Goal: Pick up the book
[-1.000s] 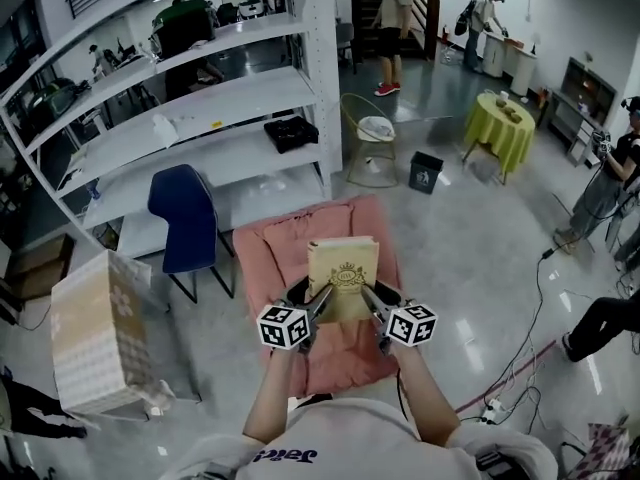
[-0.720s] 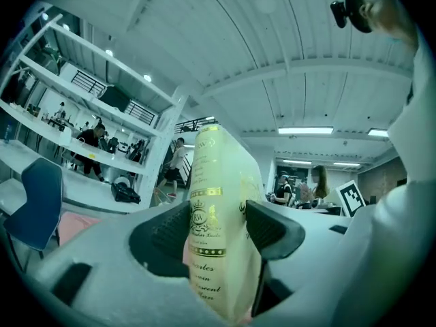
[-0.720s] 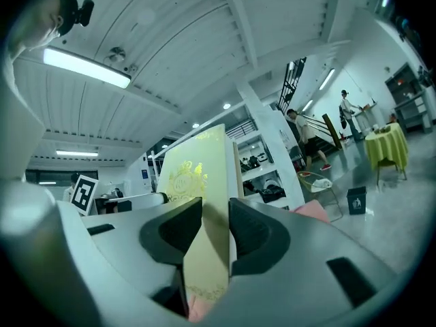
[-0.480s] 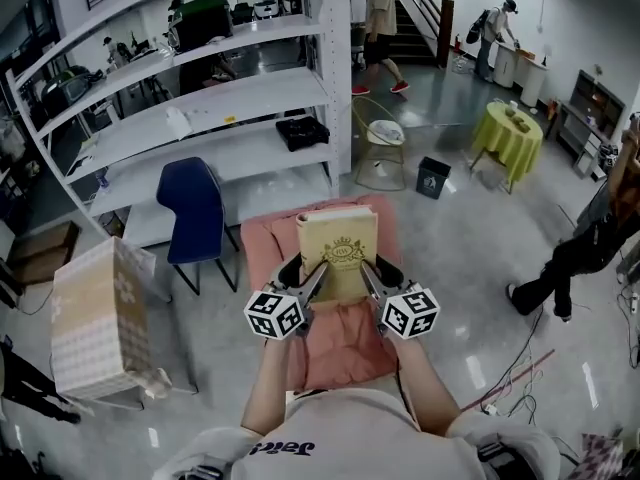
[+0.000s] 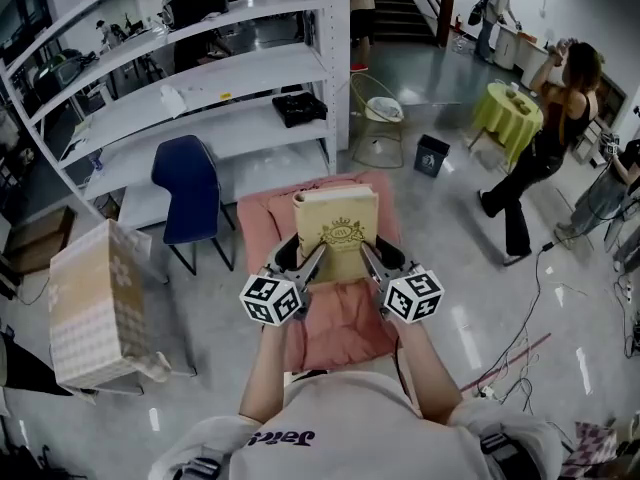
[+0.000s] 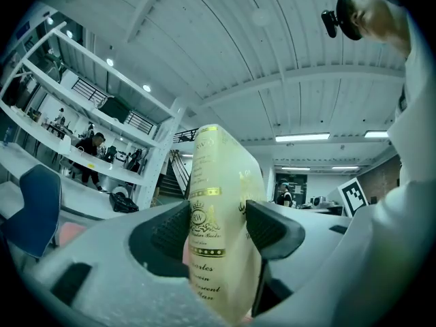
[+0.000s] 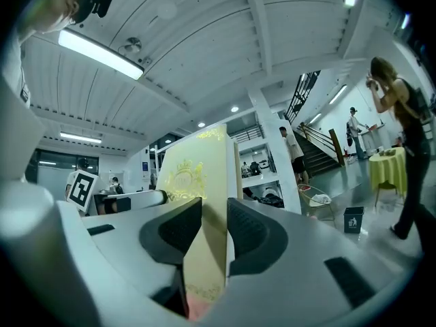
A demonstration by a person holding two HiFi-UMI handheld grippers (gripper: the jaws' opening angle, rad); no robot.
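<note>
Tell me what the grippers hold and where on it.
Both hold the book: left gripper clamps its spine edge, right gripper its opposite edge, both near the bottom corners.

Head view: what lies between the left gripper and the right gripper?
The book fills that stretch: the left gripper and the right gripper each have their jaws shut on one side of it. The head view shows this.

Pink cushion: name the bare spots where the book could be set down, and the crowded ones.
Bare: the pink cushion strip left of the book, and its near end below the book. The grey floor right of the cushion is also open. Crowded: the middle, where the left gripper and the right gripper clamp the book.
</note>
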